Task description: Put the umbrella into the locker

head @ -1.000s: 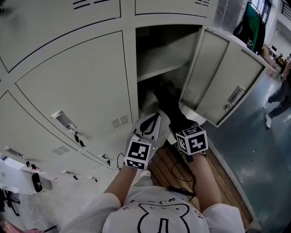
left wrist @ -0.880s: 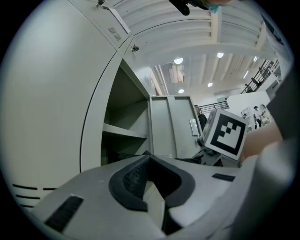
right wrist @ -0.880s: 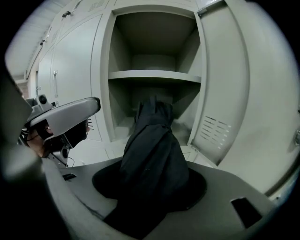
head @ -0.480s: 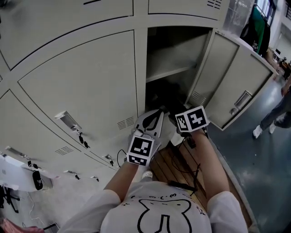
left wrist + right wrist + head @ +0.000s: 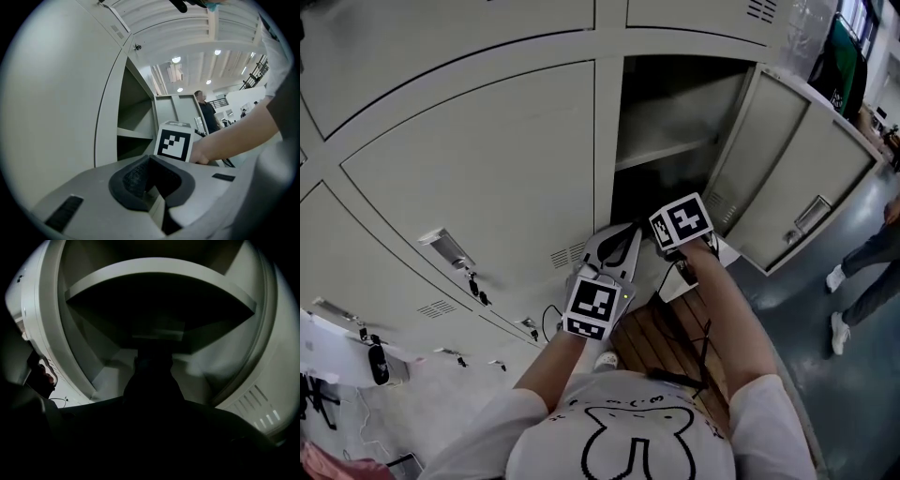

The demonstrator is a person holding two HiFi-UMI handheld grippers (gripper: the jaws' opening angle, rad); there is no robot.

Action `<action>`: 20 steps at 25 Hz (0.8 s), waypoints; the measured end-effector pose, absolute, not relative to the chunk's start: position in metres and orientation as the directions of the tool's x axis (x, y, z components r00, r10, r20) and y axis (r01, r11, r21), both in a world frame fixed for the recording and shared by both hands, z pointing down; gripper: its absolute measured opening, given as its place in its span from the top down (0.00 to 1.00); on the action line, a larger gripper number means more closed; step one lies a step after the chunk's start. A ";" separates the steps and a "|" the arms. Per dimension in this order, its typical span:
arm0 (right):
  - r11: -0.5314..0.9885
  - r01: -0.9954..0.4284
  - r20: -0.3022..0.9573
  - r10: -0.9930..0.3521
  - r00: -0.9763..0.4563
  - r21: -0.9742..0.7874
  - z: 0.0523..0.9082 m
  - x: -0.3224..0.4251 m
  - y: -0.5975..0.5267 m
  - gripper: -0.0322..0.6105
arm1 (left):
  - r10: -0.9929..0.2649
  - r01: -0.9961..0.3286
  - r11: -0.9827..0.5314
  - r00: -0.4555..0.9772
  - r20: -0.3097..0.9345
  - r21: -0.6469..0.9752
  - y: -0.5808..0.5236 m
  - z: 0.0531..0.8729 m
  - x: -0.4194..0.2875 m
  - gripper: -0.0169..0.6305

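Note:
The grey locker (image 5: pixel 741 112) stands open, its door (image 5: pixel 806 178) swung out to the right. My right gripper (image 5: pixel 662 214), with its marker cube (image 5: pixel 682 222), reaches into the dark space under the shelf (image 5: pixel 670 150). The dark umbrella (image 5: pixel 152 373) sticks out from between the jaws of the right gripper (image 5: pixel 152 401) toward the locker's back wall. Those jaws are opening slightly around it. In the head view the umbrella is lost in the shadow. My left gripper (image 5: pixel 623 236) hovers just left of the opening with nothing in it, its jaws together, seen again as the left gripper (image 5: pixel 151 161).
Shut locker doors with a latch (image 5: pixel 441 246) and hanging keys fill the left. A wooden floor strip (image 5: pixel 661 333) with a cable lies under my arms. One person's legs (image 5: pixel 862 272) pass at the right; another person (image 5: pixel 206 110) stands beyond the door.
My right gripper has moved forward and up in the picture, carrying the umbrella deeper into the locker's lower space. The left gripper has hardly moved.

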State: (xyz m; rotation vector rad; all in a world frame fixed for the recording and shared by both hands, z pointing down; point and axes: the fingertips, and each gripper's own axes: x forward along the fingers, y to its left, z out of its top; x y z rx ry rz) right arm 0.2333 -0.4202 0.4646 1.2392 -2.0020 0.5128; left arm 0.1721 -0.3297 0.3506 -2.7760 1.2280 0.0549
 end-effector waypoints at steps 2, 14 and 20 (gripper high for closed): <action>0.460 -0.887 0.756 -0.593 -0.279 0.033 0.470 0.231 -0.426 0.58 | -0.737 -0.741 -0.666 0.671 -0.075 -0.083 -0.331 0.351 0.170 0.97; 0.405 -0.913 0.741 -0.598 -0.305 -0.048 0.486 0.223 -0.466 0.56 | -0.732 -0.736 -0.673 0.677 -0.076 -0.075 -0.335 0.351 0.164 0.97; 0.401 -0.912 0.740 -0.587 -0.328 -0.086 0.492 0.217 -0.481 0.55 | -0.725 -0.728 -0.681 0.685 -0.071 -0.072 -0.335 0.351 0.164 0.97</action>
